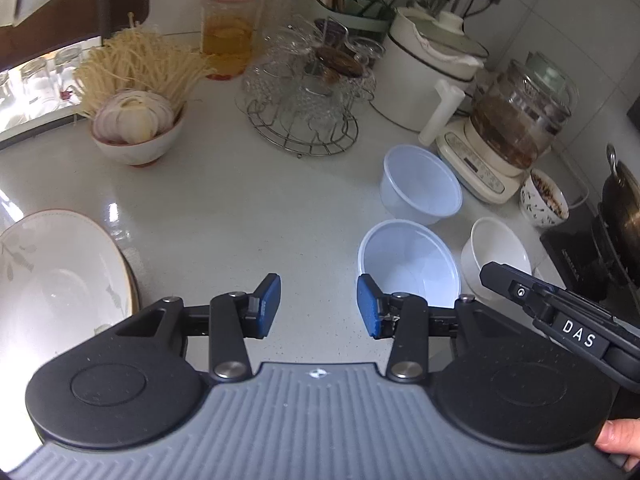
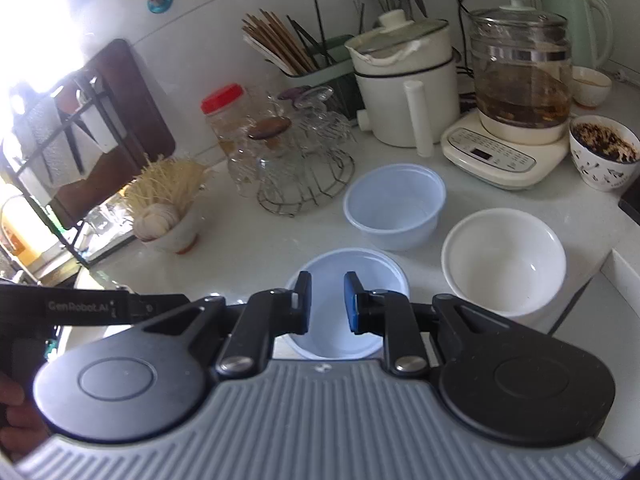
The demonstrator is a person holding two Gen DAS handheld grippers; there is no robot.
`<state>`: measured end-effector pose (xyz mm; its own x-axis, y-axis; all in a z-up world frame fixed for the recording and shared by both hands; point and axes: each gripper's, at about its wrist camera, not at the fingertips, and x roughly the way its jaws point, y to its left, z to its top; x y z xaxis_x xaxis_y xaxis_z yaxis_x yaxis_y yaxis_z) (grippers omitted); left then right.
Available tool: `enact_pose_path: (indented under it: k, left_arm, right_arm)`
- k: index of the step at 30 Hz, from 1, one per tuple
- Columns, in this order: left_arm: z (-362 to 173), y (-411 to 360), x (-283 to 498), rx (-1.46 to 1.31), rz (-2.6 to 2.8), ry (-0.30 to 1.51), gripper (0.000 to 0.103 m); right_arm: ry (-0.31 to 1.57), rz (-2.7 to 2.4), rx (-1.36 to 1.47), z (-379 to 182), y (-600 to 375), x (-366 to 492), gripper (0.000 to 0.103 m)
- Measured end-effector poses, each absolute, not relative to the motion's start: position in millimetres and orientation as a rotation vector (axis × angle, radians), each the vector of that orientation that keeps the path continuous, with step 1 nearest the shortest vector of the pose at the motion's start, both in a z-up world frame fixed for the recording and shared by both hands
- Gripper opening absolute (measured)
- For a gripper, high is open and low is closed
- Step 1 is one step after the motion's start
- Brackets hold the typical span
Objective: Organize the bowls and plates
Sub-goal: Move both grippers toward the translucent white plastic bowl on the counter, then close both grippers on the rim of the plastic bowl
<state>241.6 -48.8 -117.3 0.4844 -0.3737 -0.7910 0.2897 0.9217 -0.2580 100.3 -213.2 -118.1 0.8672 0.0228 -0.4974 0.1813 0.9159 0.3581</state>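
Task status: judged from the present layout, sorting has barely begun. Three empty bowls stand separately on the countertop (image 2: 248, 248), none nested. The near plastic bowl (image 2: 340, 280), the far plastic bowl (image 2: 394, 206) and the white ceramic bowl (image 2: 504, 262) are close to one another, but no rim sits inside another. A decorated plate (image 1: 60, 276) lies well apart at the counter's left edge, seen at 9 o'clock in the left wrist view. Stacking the bowls and grouping them with the plate appears to remain.

Right gripper (image 2: 328, 302): the fingers are parted and hold nothing. The near plastic bowl lies directly beneath and ahead of them, and its interior shows through the gap. Contact with the rim cannot be confirmed. The white ceramic bowl lies at 2 o'clock, the far plastic bowl at 12 to 1 o'clock.

Left gripper (image 1: 319, 306): the fingers are spread wide and empty, above bare counter. The near plastic bowl (image 1: 408, 264) sits just beside the right-hand fingertip at 1 o'clock.
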Motion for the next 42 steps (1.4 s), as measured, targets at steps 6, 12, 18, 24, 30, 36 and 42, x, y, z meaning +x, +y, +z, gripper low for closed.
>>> enact_pose_path:
  k: [6,12,18,24,30,36,42]
  left_arm:
    - [-129.8,-65.4,255.8,-0.065,-0.428,1.030,0.048]
    - [-142.0,-77.6,264.1,-0.076,-0.448,1.068,0.048]
    - [-150.3,-88.6,271.4,-0.092,-0.486,1.095,0.052]
    - [-159.8,-100.9,278.8,-0.112,-0.481,1.118,0.052]
    - [-170.9,-110.9,284.1,-0.101,-0.451,1.128,0.052]
    - [-181.1,-108.0,288.5,-0.115,-0.430,1.161,0.052]
    - [-183.6,-110.8,293.8,-0.139,-0.433,1.167,0.045]
  right_arm:
    - [0.549,-0.129,0.449,-132.1,-220.3,102.2,0.021]
    - [0.555,-0.149,0.554,-142.9,-238.5,101.7,0.046]
    - [0.562,-0.171,0.623,-151.1,-256.5,100.2,0.053]
    - [0.614,-0.161,0.666,-163.9,-268.8,106.0,0.052]
    - [0.668,-0.091,0.697,-176.4,-273.6,118.7,0.042]
    - [0.717,-0.040,0.652,-182.0,-267.7,138.7,0.035]
    - [0.734,-0.037,0.640,-185.5,-265.5,143.9,0.026]
